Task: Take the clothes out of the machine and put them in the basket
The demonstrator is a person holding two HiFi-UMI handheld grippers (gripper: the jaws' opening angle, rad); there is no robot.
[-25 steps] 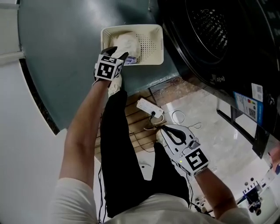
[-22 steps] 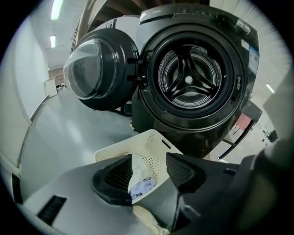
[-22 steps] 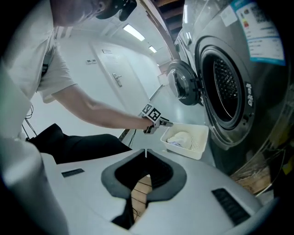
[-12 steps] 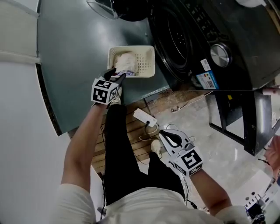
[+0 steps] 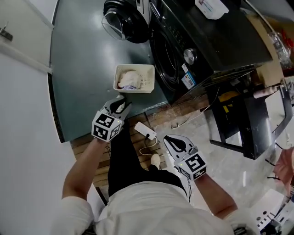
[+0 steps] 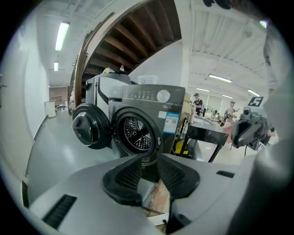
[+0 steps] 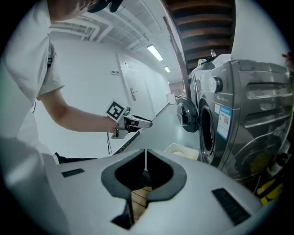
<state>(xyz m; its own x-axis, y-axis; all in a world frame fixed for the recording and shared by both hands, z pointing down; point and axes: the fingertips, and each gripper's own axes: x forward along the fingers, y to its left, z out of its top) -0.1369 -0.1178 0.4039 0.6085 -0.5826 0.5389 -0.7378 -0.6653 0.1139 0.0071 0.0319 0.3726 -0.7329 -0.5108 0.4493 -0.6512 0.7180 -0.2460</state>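
Observation:
The white basket (image 5: 135,68) stands on the grey floor in front of the black washing machine (image 5: 193,36), with pale clothes (image 5: 128,79) lying in it. The machine's door (image 5: 123,20) hangs open, and its drum (image 6: 137,133) looks bare. My left gripper (image 5: 121,105) is lifted clear of the basket, nearer me. Its jaws have just been closing; a narrow gap remains and nothing is between them (image 6: 149,160). My right gripper (image 5: 175,143) hangs over the wooden floor with its jaws together and nothing in them (image 7: 145,153). The right gripper view also shows the basket (image 7: 183,150) and the left gripper (image 7: 133,123).
A white power strip (image 5: 145,130) with cables lies on wooden slats between my grippers. A black metal stand (image 5: 239,119) is right of the machine. A white bottle (image 5: 211,7) sits on the machine's top. A white wall (image 5: 23,114) runs along the left.
The left gripper has pulled up and back out of the basket, leaving the clothes there, and its jaws have narrowed. The right gripper rose too. The view now stands higher above everything.

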